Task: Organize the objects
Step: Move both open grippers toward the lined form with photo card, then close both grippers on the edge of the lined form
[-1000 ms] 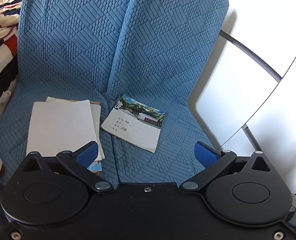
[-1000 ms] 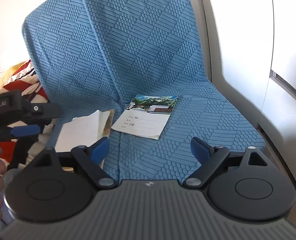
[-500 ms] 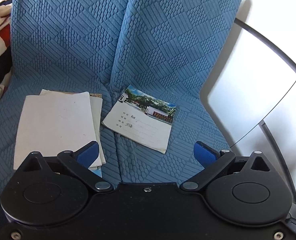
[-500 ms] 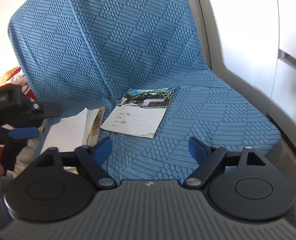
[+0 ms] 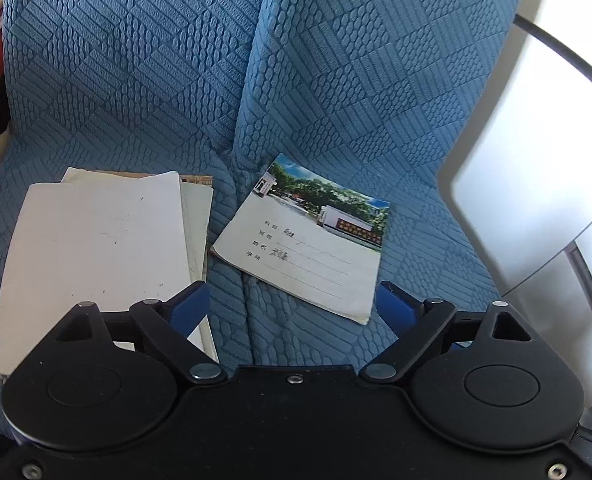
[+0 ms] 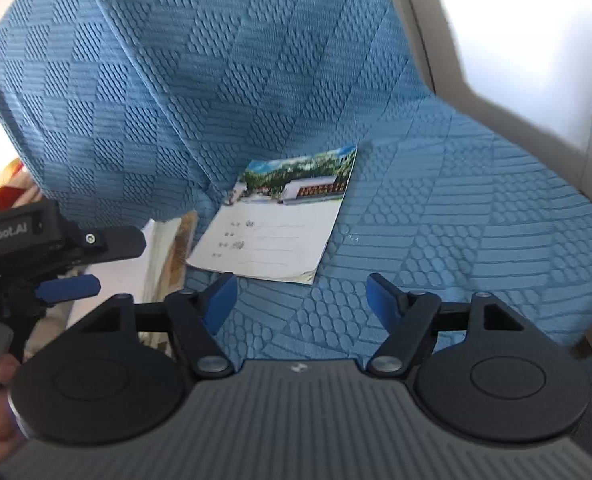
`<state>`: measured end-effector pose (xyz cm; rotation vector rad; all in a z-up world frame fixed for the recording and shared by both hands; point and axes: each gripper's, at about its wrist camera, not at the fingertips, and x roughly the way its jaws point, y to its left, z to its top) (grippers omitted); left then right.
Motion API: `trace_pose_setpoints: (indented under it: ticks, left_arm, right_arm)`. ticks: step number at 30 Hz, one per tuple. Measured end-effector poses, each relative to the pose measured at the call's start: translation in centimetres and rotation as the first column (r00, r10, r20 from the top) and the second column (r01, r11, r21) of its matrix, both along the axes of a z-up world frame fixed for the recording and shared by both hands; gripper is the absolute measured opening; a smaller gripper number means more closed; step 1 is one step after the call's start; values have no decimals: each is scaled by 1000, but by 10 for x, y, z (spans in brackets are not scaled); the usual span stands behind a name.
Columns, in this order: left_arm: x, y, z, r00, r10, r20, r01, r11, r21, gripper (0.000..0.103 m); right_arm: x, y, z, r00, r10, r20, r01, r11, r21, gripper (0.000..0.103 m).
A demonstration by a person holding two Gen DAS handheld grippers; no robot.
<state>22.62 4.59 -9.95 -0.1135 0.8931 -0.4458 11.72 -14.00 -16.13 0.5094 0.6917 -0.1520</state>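
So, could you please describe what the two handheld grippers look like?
The left gripper has a smooth black body with two round black discs, black linkage arms with silver pivots, and blue finger pads. The right gripper matches it, but its body is ribbed grey. Seen from the right wrist view, the left gripper's side carries white lettering, partly cut off.

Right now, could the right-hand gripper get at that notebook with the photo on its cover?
Probably yes. The notebook lies flat on the blue seat cover just ahead of the right gripper, with nothing between them. Its jaws are closing with nothing in them, and lifting a flat notebook may be fiddly.
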Motion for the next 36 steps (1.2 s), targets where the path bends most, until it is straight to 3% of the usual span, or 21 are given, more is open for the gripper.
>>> trace_pose_setpoints:
  ticks: [2,4,8,14,17,20,22,24,29,33,36]
  left_arm:
    - [8,-1,-6,1000,12,-10,-12,1000,-4,84]
    - [16,-2,-12,999,25,-28,-25,1000,-13,79]
    - [29,-3,-23,997,39,-61,-41,999,-26,66]
    - [38,-3,-33,995,40,-95,-46,997,-54,44]
    - [41,-2,-37,991,35,-128,-48,994,-97,39]
    - [43,-1,-41,986,30,-166,-54,989,-141,38]
    - [44,-1,-44,981,27,-191,-59,984,-166,38]
    - [44,-2,-46,978,31,-206,-70,980,-186,39]
    - [39,-3,-46,976,49,-210,-92,976,-199,39]
    - [39,-3,-47,975,46,-216,-92,974,-208,40]
    - [42,-7,-45,983,48,-180,-79,982,-174,44]
  right_arm:
    - [11,-1,-8,1000,5,-13,-4,1000,29,60]
    - [24,-2,-14,1000,8,-28,-6,999,43,45]
    - [47,-3,-26,997,9,-72,-4,998,69,30]
    - [65,-4,-36,993,25,-116,-17,997,70,28]
    - [69,-5,-39,992,30,-125,-22,998,65,24]
    - [71,-5,-39,991,35,-127,-27,998,61,18]
    - [71,-7,-40,991,30,-131,-20,997,72,6]
    - [69,-12,-40,994,16,-111,-4,994,105,3]
    - [64,-18,-27,999,26,-25,-22,988,153,3]
    - [60,-19,-22,1000,30,-7,-29,988,151,3]
    - [56,-22,-20,1000,18,2,-18,987,158,3]
